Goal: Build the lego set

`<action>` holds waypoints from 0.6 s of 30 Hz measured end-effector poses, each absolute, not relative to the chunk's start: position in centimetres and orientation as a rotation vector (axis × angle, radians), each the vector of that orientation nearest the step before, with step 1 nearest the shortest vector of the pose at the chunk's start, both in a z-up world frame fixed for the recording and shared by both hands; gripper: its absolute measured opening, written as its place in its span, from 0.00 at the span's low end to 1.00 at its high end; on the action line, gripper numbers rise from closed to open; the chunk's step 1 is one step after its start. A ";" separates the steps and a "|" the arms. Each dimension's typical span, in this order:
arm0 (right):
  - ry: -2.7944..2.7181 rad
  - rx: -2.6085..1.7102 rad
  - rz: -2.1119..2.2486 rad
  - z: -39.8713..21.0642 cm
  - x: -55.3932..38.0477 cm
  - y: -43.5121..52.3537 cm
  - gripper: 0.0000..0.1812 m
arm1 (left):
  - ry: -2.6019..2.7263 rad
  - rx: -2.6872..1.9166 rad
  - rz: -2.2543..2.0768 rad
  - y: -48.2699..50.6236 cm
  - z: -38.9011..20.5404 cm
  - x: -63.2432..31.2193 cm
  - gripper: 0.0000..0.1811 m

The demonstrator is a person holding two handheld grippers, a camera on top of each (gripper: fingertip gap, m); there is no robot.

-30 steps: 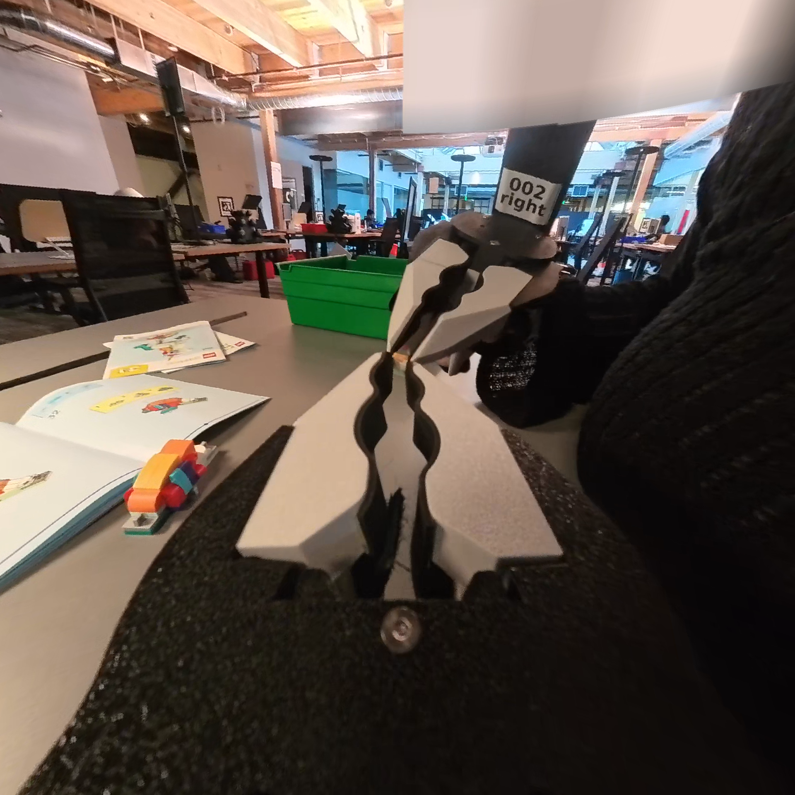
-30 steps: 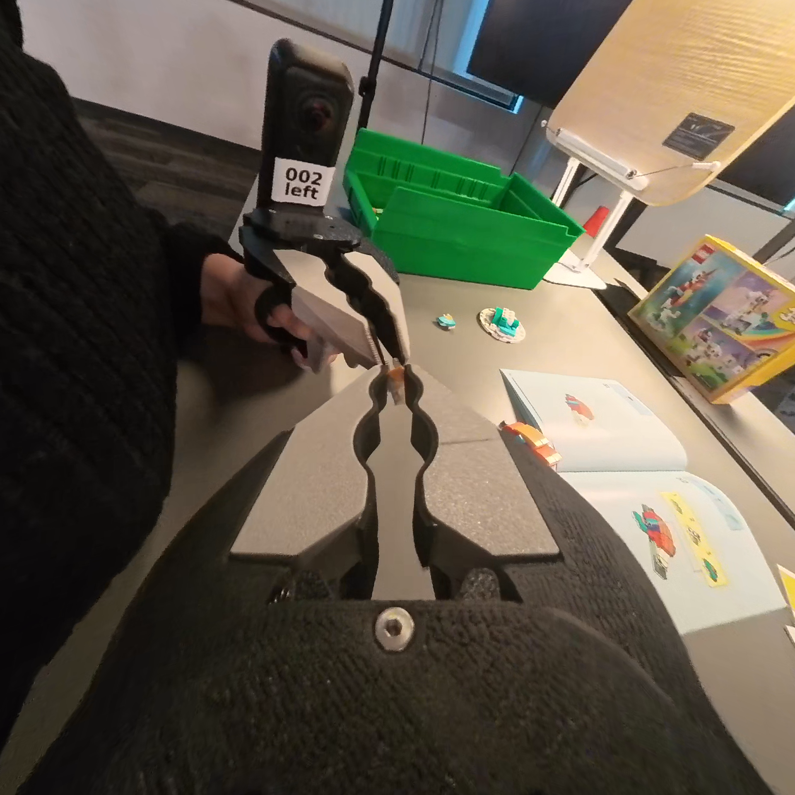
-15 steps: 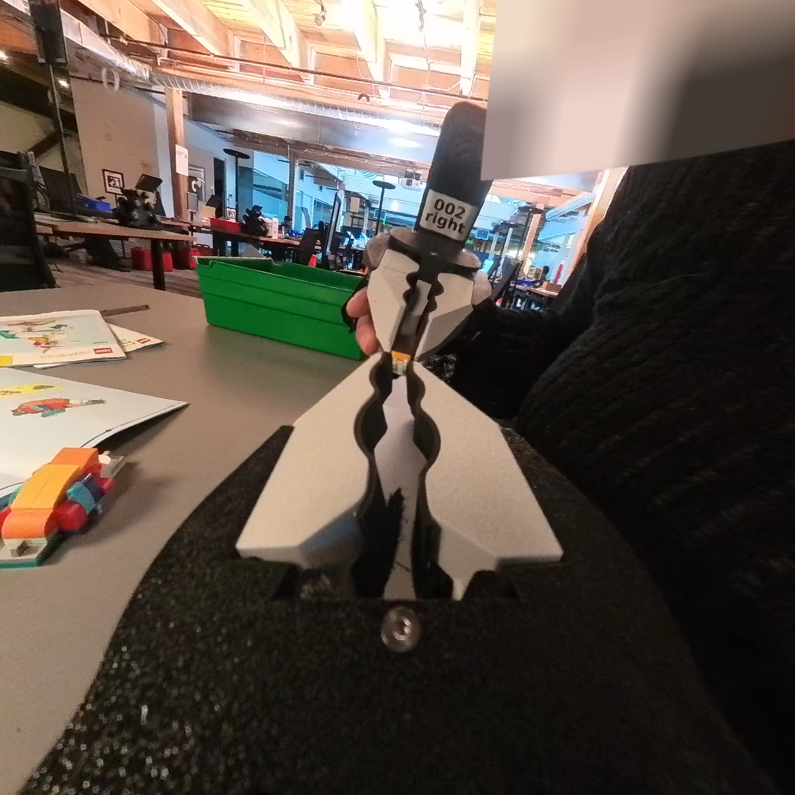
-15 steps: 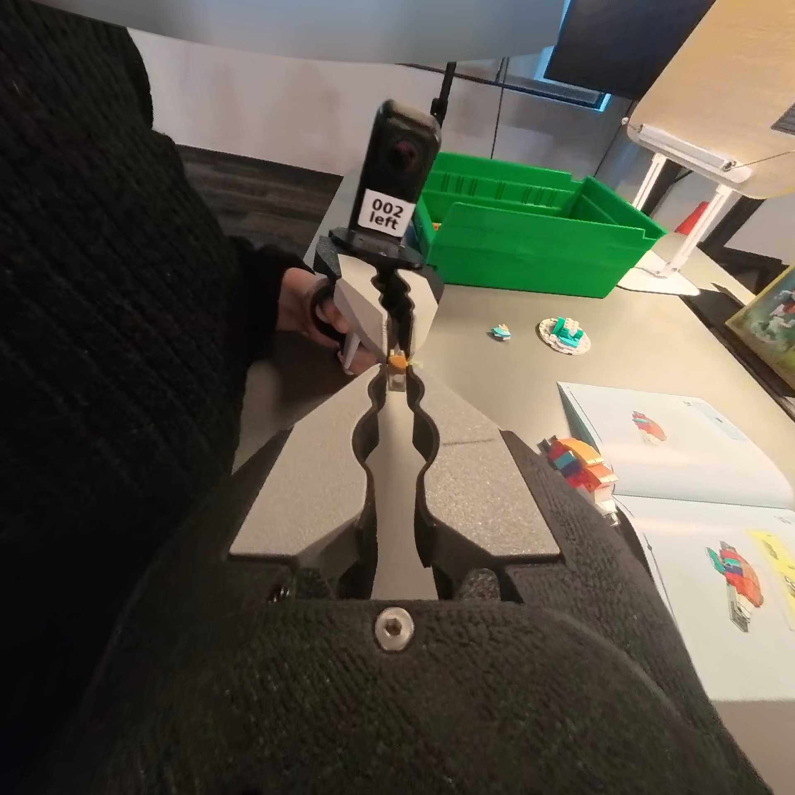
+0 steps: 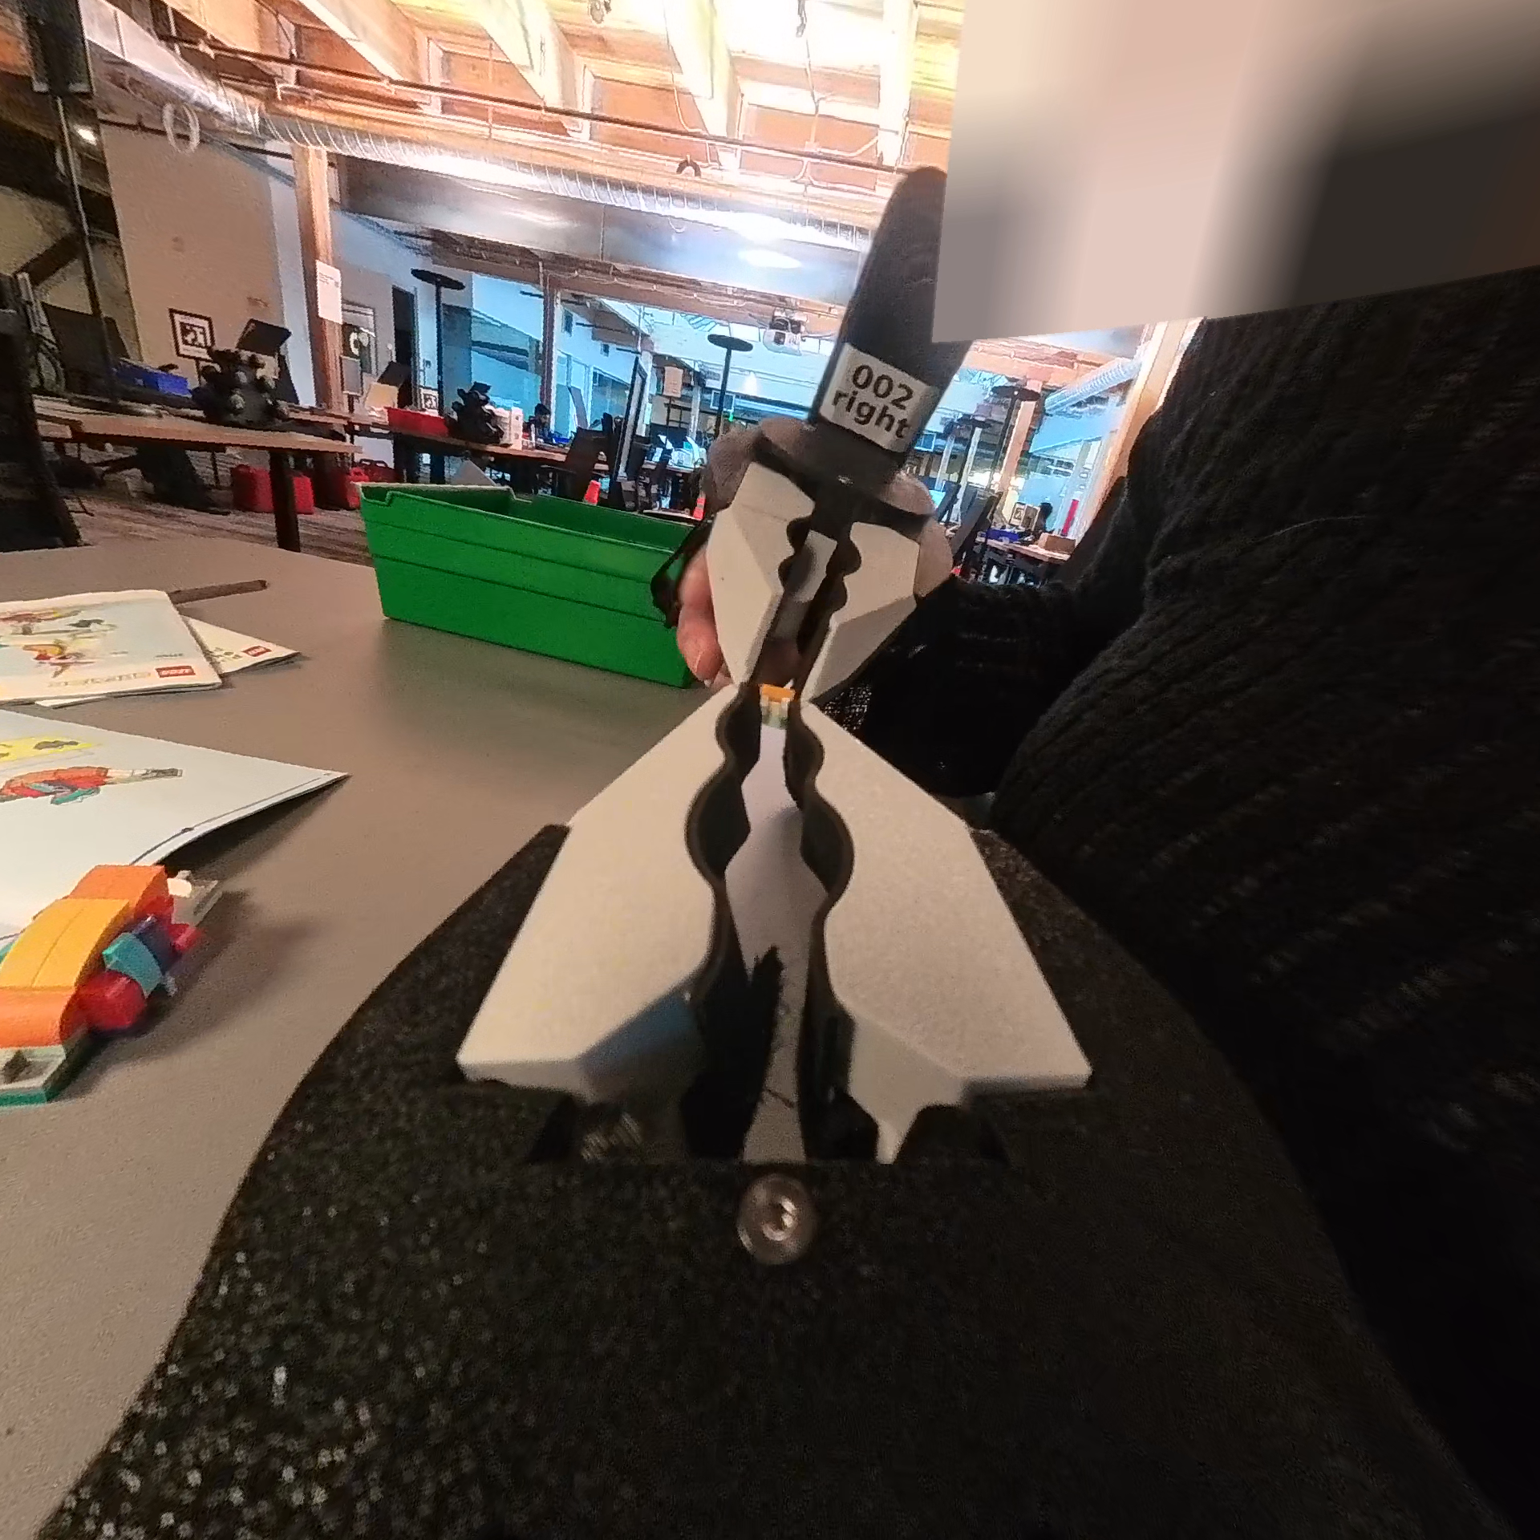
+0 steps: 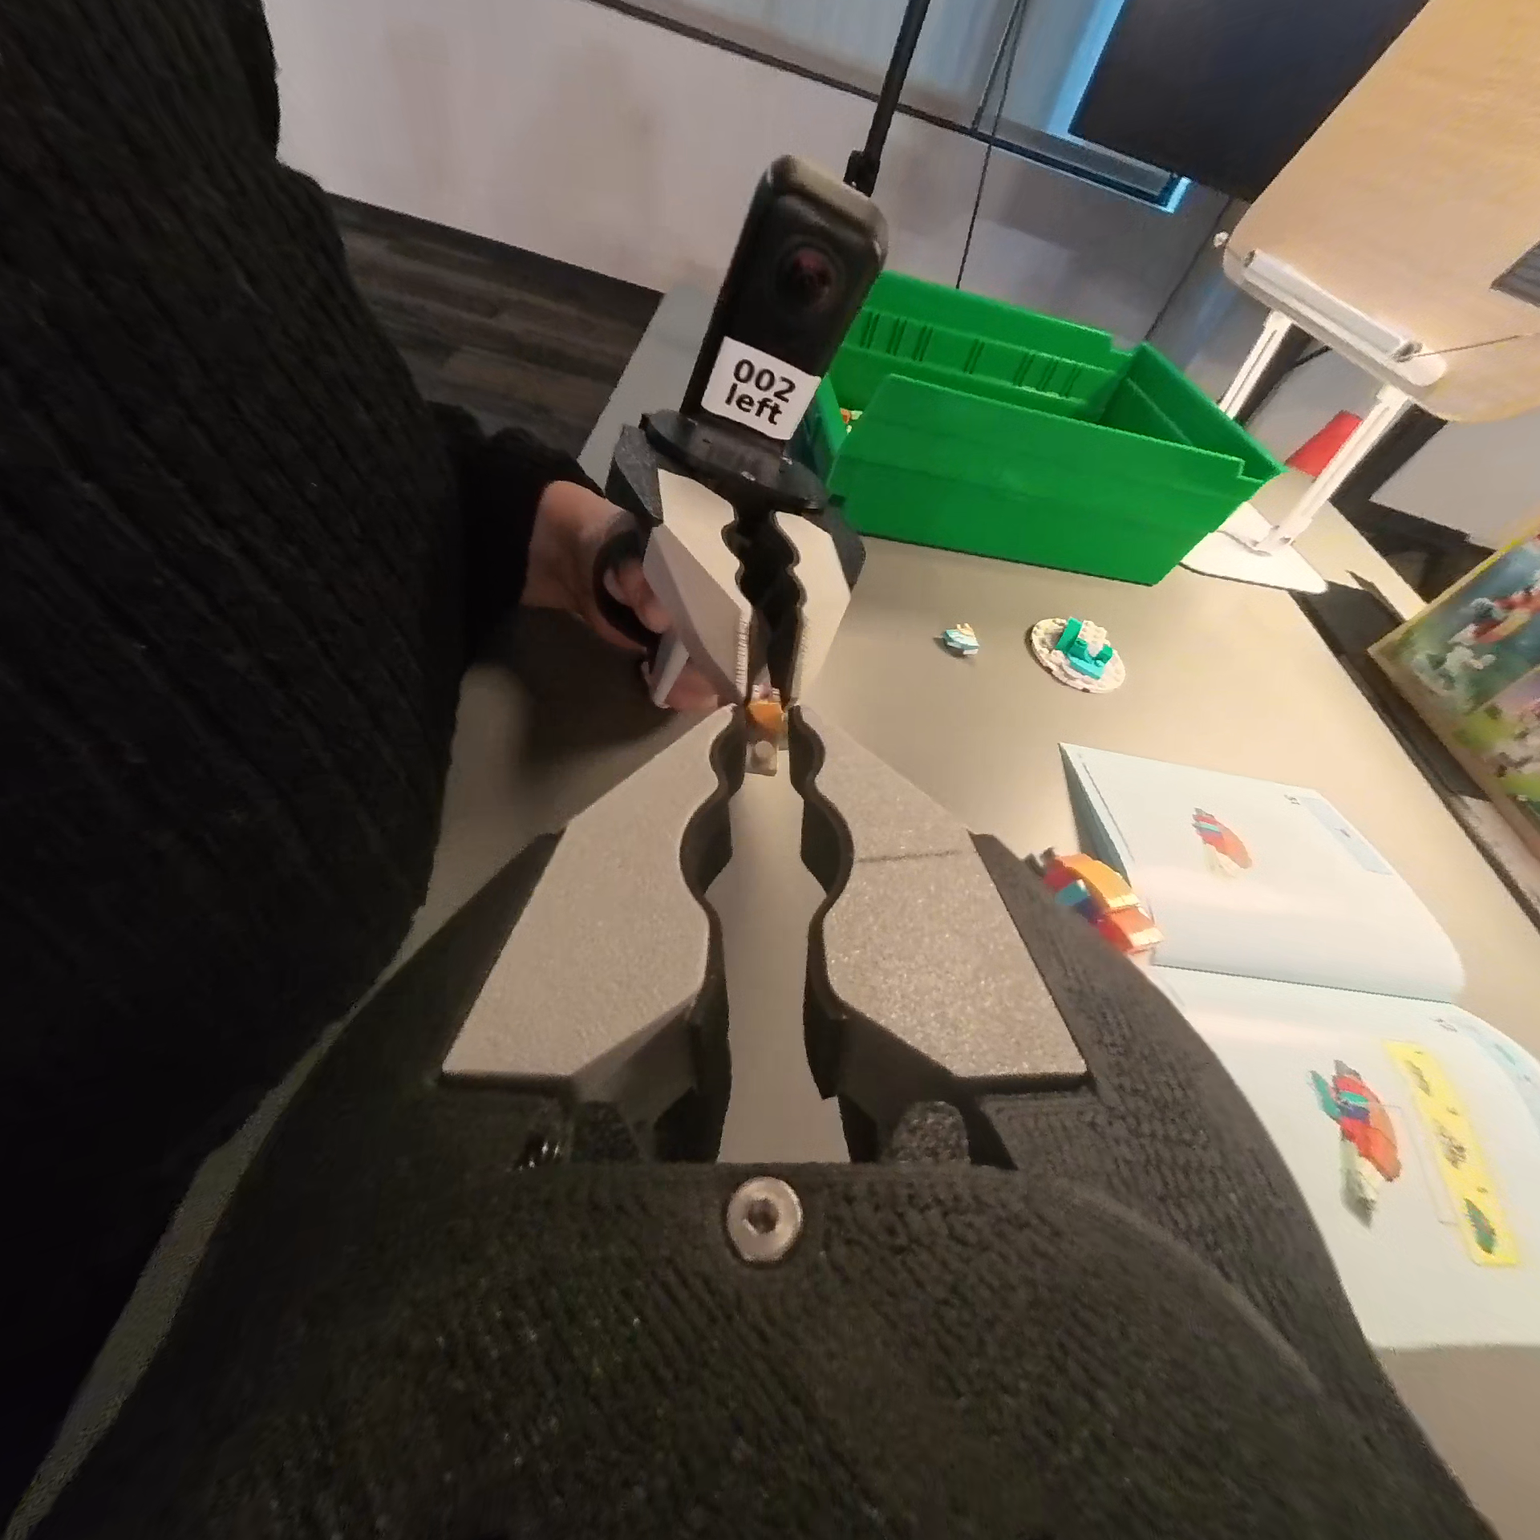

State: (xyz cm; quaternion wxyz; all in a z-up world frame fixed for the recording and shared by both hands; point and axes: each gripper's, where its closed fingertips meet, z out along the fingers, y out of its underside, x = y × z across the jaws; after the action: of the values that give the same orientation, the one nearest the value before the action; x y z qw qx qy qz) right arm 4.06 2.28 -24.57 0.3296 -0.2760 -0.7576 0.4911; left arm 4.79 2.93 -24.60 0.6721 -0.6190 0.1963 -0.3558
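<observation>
My left gripper (image 5: pixel 771 708) and my right gripper (image 6: pixel 762 727) meet tip to tip above the grey table (image 5: pixel 467 750). Both are shut on a small lego stack held between them. In the left wrist view a white and green piece (image 5: pixel 774 714) sits in my left tips, with orange beyond it. In the right wrist view a pale plate (image 6: pixel 760 757) sits in my right tips, with an orange piece (image 6: pixel 763 715) at the left gripper's tips. The partly built orange, red and teal model (image 5: pixel 83 958) lies on the table; it also shows in the right wrist view (image 6: pixel 1100 900).
An open instruction booklet (image 6: pixel 1250 875) lies beside the model. A green bin (image 6: pixel 1042 467) stands at the back. A round white plate with teal pieces (image 6: pixel 1075 654) and a small teal piece (image 6: pixel 960 640) lie before it. The set's box (image 6: pixel 1483 667) stands at the right edge.
Both grippers have swung to face each other head-on and drawn closer, tips staying on the small stack. The model and booklet have slid toward the sides of both views.
</observation>
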 end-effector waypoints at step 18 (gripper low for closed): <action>-1.846 -0.835 1.138 -24.3 2.6 2.7 0.03 | 0.429 -1.355 -0.558 3.8 -24.2 3.1 0.02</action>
State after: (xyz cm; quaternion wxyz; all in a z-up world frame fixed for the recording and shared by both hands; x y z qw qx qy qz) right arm 2.56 2.75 -24.35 0.3975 -0.3298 -0.7290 0.4491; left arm 3.11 3.78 -24.22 0.7225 -0.6134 0.1944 -0.2527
